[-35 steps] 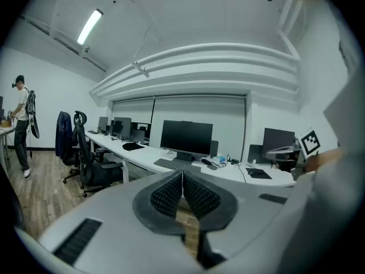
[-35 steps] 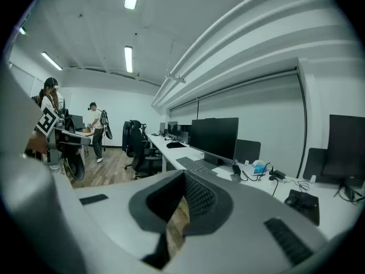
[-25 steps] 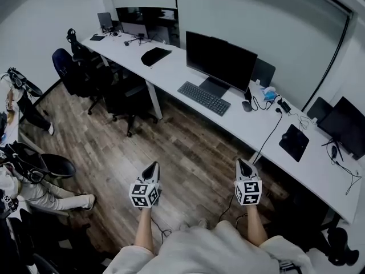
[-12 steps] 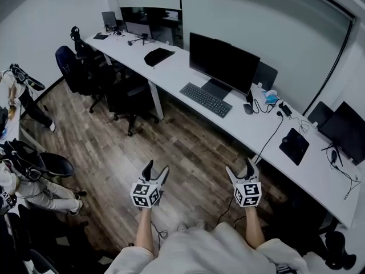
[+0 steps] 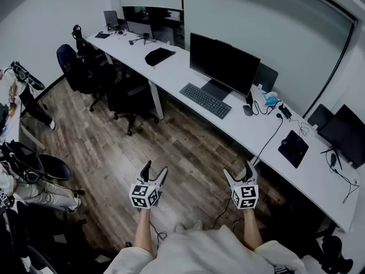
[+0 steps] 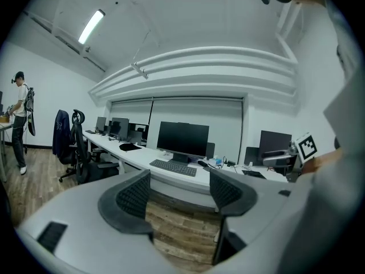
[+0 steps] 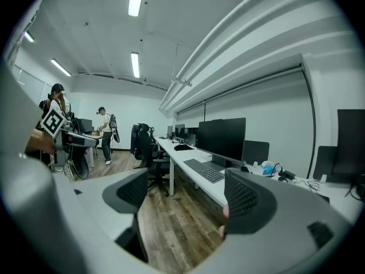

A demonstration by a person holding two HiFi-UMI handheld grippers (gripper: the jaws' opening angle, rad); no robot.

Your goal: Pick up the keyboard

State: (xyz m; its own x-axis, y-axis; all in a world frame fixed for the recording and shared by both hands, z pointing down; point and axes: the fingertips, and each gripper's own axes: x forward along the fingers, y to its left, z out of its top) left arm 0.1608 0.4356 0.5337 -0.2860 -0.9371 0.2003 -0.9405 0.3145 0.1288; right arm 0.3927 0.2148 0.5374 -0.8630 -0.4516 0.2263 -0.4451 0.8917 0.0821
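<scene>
Black and low in profile, the keyboard (image 5: 205, 100) lay flat on the long white desk (image 5: 171, 73). It sat directly in front of the stand of a black monitor (image 5: 221, 63), with a mouse (image 5: 247, 108) near its right end. Black office chairs (image 5: 126, 93) stood at the desk to the left of the keyboard.

You held both tools over the wood-plank floor (image 5: 177, 147), well apart from the desk and from the keyboard.

The left gripper (image 5: 155, 169) pointed toward the desk. Its jaws were opening. The left gripper view showed only floor and the desk edge between the ribbed pads (image 6: 134, 197), so nothing was gripped.

The right gripper (image 5: 238, 171) was held beside the left one and pointed the same way. Its jaws were also opening. The right gripper view showed only bare floor between its pads (image 7: 242, 197), so this tool was also empty.

In both gripper views the keyboard appeared in the distance, above the gap between the jaws.
</scene>
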